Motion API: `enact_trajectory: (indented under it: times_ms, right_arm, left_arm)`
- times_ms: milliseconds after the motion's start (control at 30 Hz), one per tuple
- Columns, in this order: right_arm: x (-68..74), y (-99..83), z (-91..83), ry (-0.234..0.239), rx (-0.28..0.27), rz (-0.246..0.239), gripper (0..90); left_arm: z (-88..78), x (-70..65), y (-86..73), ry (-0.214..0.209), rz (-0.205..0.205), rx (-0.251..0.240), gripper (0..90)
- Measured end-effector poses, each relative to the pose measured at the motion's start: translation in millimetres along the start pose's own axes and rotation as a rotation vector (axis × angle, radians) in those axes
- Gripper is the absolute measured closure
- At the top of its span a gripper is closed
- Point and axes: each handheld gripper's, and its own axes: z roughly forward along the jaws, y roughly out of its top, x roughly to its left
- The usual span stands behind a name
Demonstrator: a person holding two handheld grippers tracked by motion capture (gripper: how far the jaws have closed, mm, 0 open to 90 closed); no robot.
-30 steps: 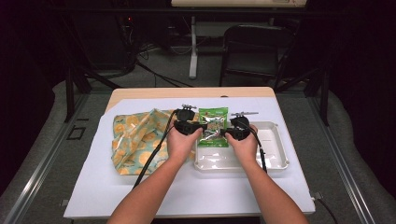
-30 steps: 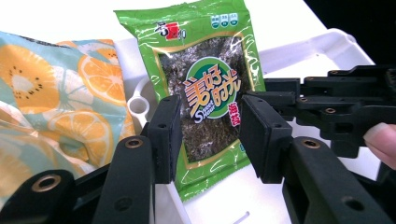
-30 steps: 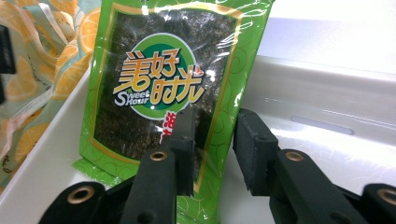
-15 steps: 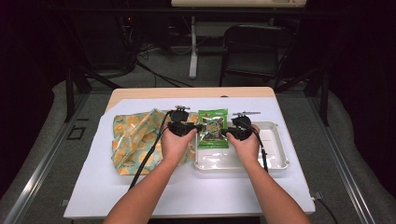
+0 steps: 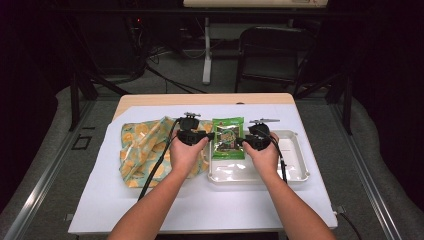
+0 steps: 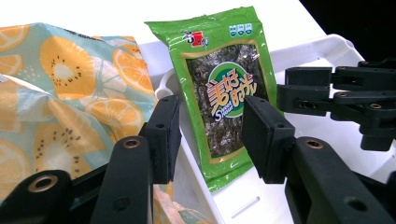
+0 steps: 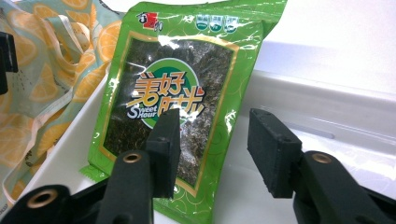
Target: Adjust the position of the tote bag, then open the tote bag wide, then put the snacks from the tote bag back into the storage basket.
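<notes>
A green seaweed snack packet (image 5: 228, 137) leans tilted against the left wall of a white plastic tray (image 5: 295, 170), its lower edge inside the tray. My left gripper (image 5: 207, 135) stands just left of the packet (image 6: 224, 84) and is open (image 6: 210, 116), its pads clear of the packet. From the right comes my right gripper (image 5: 243, 142), whose jaws have just been opening. They stand wide (image 7: 215, 126) in front of the packet (image 7: 177, 70) without pressing on it. A cloth bag (image 5: 142, 147) with an orange fruit print lies to the left.
The tray (image 7: 327, 107) and bag (image 6: 70, 93) rest on a white sheet (image 5: 200, 200) over a wooden table (image 5: 200, 99). Black cables (image 5: 160, 160) trail from both grippers toward the person. A dark chair (image 5: 270, 55) and a table leg stand beyond the far edge.
The left hand has drawn back a little to the left, away from the packet. The right hand has stayed in place at the packet's right side.
</notes>
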Motion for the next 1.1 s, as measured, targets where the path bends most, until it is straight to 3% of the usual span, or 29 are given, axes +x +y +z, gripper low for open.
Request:
enact_trajectory:
  times_ms: [833,1100]
  right_arm:
    - [19.9,-0.7,-19.8,0.046,-0.026,-0.068,49.9]
    - [27.2,-4.6,-31.7,0.073,-0.038,-0.098,49.6]
  left_arm:
    - [-16.3,3.1,-1.6,0.005,0.035,-0.018,57.1]
    - [-29.1,5.4,-3.9,-0.004,0.052,-0.03,56.2]
